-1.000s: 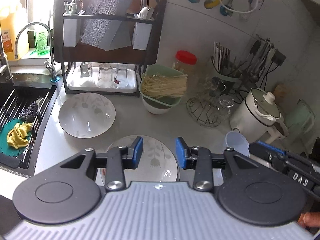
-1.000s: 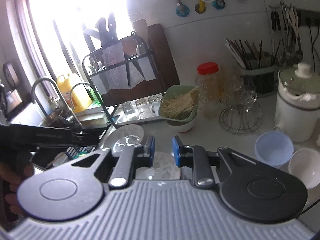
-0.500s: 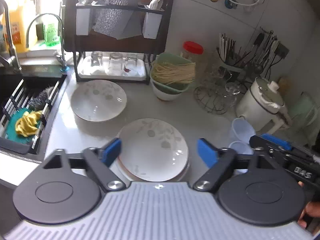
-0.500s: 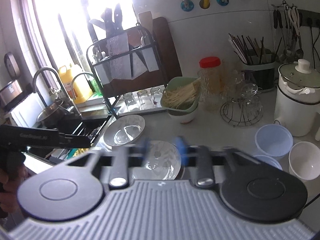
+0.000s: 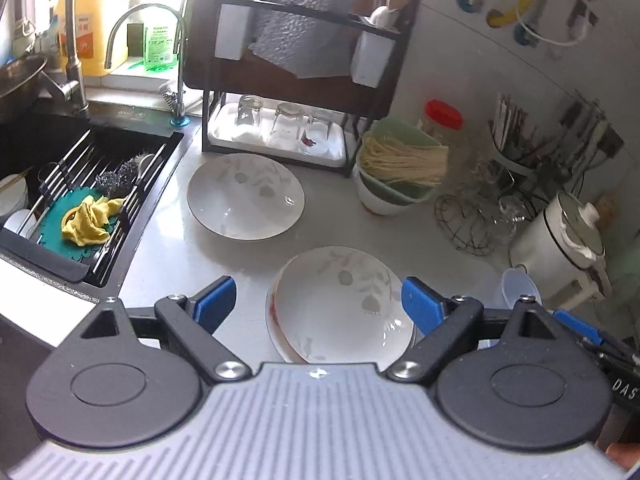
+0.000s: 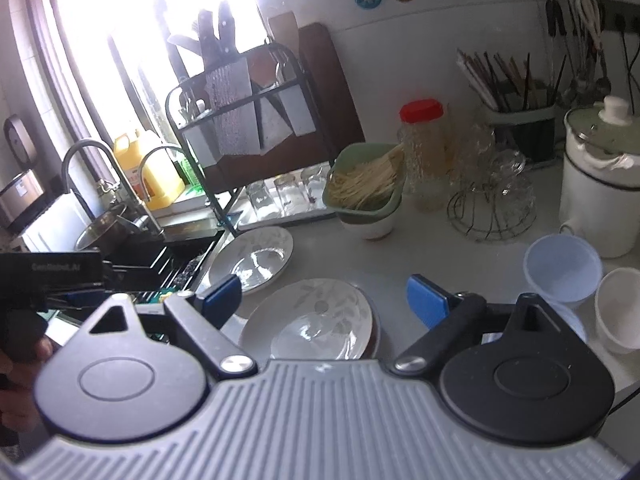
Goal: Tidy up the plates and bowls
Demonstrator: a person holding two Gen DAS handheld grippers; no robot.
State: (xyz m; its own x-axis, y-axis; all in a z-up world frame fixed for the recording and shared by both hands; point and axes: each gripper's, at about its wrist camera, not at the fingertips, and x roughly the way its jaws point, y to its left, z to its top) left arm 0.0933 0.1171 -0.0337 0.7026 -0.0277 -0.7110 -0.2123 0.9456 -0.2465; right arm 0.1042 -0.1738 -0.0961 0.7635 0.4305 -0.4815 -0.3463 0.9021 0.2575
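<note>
The left gripper (image 5: 318,300) and right gripper (image 6: 324,296) both stand released, jaws just having widened, grasping nothing. A stack of white leaf-patterned porcelain plates (image 5: 340,306) rests on the grey countertop (image 5: 200,256) between the blue pads; a second matching white plate (image 5: 245,196) lies at eleven o'clock from it

At the upper left of the left wrist view, a yellow jug (image 5: 94,20) and a green bottle (image 5: 160,46) stand behind the tap (image 5: 176,60), with a yellow cloth (image 5: 90,220) on a green mat (image 5: 60,236) in the sink (image 5: 132,200) below. A dark rack (image 5: 304,60) holds three upturned glasses (image 5: 286,124) at upper centre. To the right are a red-lidded jar (image 5: 442,118), a wire basket (image 5: 468,220) and a white pot (image 5: 560,240).
</note>
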